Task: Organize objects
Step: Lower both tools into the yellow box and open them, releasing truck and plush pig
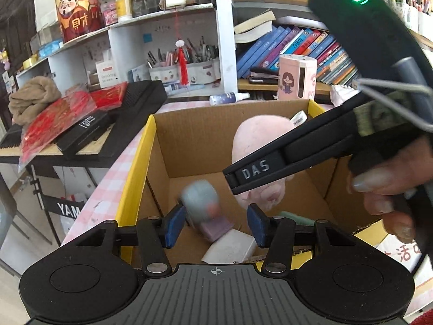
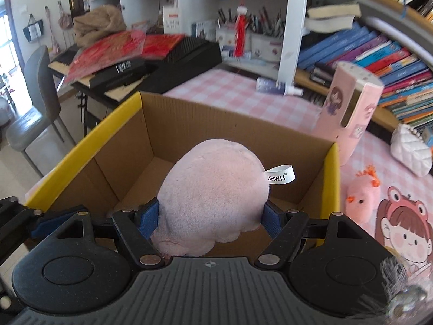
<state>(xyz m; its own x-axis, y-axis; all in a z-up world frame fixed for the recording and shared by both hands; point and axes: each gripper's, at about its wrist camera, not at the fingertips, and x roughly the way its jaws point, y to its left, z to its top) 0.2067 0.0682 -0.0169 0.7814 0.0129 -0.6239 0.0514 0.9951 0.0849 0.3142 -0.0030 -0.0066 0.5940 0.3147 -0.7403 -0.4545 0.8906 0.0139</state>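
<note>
The right tool (image 2: 209, 218) pinches a fuzzy pink plush toy (image 2: 211, 197) over the open brown cardboard box (image 2: 173, 124); the left tool (image 1: 213, 223) is spread above a blurred grey-blue object (image 1: 200, 203), its shape indistinct.

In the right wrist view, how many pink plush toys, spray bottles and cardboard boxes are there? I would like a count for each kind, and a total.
Pink plush toys: 2 (big pink plush held in the right tongs; small pink plush on the checked tablecloth)
Spray bottle: 1
Cardboard box: 1
Total: 4
</note>
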